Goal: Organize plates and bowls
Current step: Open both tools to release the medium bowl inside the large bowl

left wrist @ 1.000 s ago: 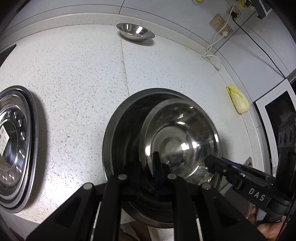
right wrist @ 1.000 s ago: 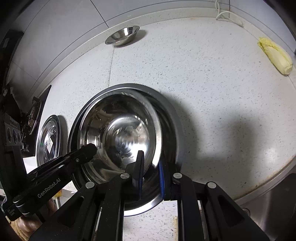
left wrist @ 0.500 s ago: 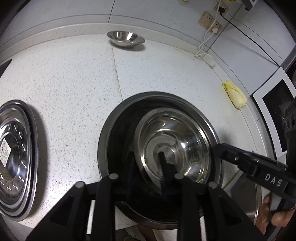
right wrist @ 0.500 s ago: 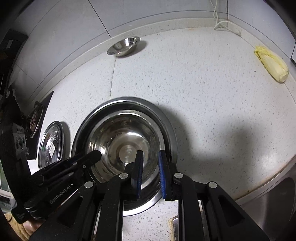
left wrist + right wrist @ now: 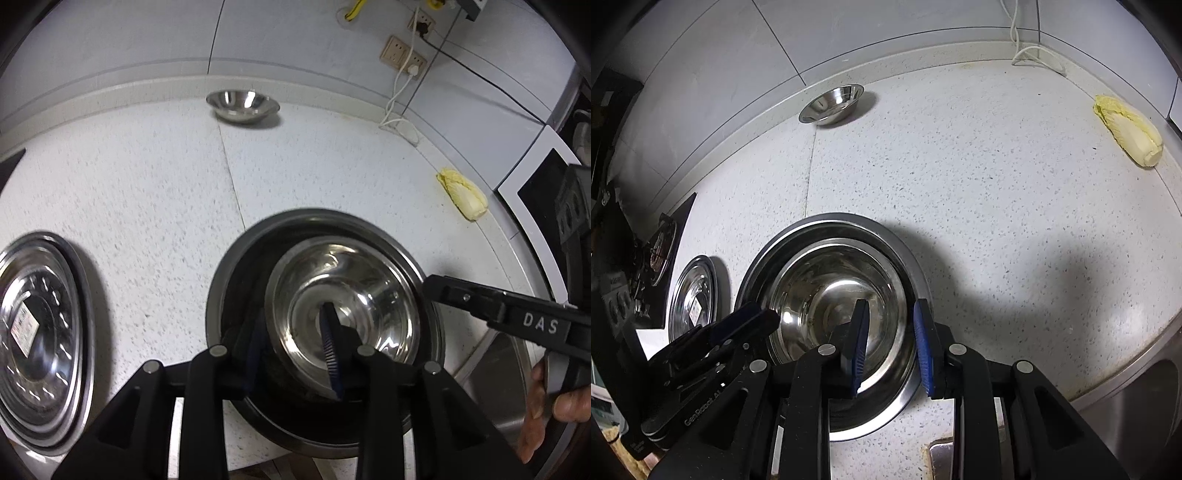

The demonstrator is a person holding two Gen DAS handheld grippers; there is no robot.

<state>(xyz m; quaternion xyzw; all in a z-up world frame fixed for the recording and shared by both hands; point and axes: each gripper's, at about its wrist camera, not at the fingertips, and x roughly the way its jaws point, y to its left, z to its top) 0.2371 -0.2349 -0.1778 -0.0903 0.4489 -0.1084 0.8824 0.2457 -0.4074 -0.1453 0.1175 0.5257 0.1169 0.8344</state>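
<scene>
A shiny medium steel bowl sits nested inside a large dark steel bowl near the counter's front edge; both also show in the right wrist view, the medium bowl inside the large bowl. My left gripper is open, its fingers straddling the medium bowl's left rim. My right gripper is open, its fingers straddling the bowls' right rims. A small steel bowl stands at the back by the wall, also in the right wrist view.
A stack of oval steel plates lies at the left, also in the right wrist view. A napa cabbage lies at the right. A sink is at the front right. A stove is at the far left.
The medium bowl has gone from tilted to lying flat inside the large bowl. Both grippers have opened off its rim and drawn back a little.
</scene>
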